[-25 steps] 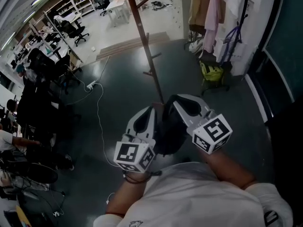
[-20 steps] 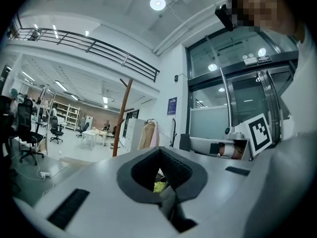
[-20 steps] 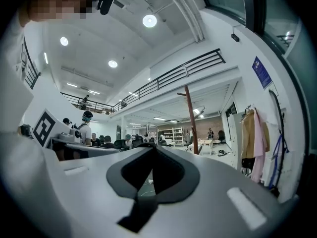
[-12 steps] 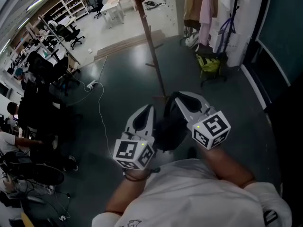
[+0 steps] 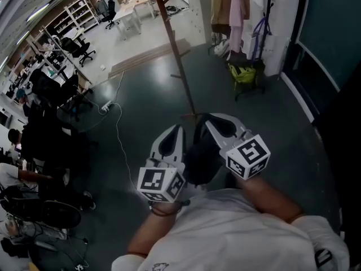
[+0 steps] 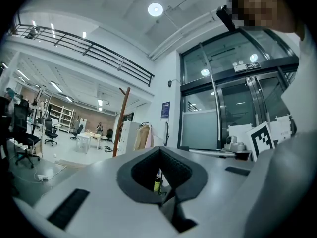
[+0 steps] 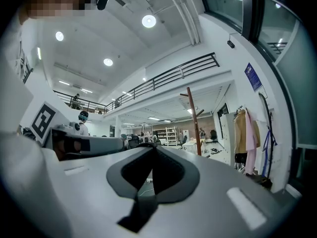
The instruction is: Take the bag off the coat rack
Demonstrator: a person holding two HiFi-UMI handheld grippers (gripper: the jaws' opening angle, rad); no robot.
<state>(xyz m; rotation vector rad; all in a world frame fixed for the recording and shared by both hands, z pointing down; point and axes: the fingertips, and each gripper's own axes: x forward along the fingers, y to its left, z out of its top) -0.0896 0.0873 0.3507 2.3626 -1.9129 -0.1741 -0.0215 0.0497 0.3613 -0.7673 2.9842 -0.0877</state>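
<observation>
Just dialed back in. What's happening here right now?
A person holds the left gripper and the right gripper close in front of the body. Both have their jaws together with nothing between them. The wooden coat rack stands ahead on the dark floor, out of contact with either gripper. Off to the right, clothes hang by the wall, with what looks like a yellow-green bag low beneath them. No bag has been taken yet.

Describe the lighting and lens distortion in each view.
Head view: dim over the dark floor, brighter toward the shelves, which the wide lens tilts. Left gripper view: black round vignette, ceiling lamp blown out. Right gripper view: same vignette, balcony railing bowed, ceiling bright.
</observation>
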